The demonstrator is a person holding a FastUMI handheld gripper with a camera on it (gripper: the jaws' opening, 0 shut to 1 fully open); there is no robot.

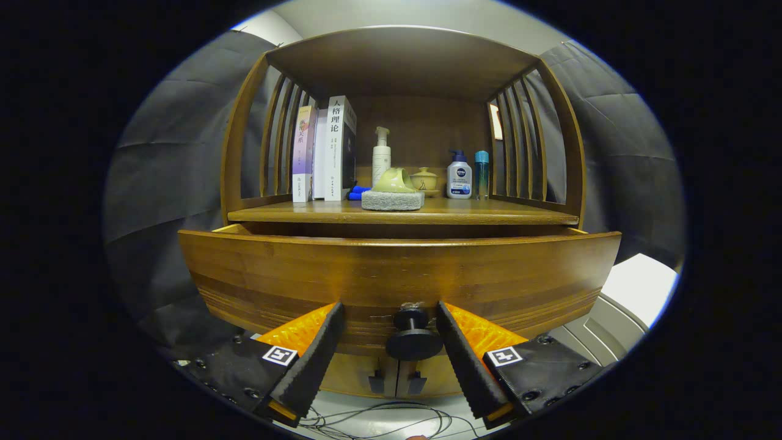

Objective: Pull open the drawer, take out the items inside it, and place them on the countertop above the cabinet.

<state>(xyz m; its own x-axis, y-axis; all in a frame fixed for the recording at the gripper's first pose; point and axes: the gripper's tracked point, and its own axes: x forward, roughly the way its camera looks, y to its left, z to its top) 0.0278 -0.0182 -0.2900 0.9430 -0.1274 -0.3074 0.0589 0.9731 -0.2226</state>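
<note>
The drawer [397, 275] is seen pulled partly out below the countertop [403, 212]. Its knob [413, 339] is flanked by the hand-held gripper [391, 342], spread open and gripping nothing. A straight, level pull is advised, so jamming is avoided.

Dark cloth walls [171, 177] are hanging wrinkled around a wooden cabinet [244, 159], a pale ceiling [403, 15] is showing above, and cables [379, 418] are lying on the light floor.

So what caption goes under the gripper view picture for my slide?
Open gripper straddles the knob of a partly pulled-out drawer below the countertop.
</note>
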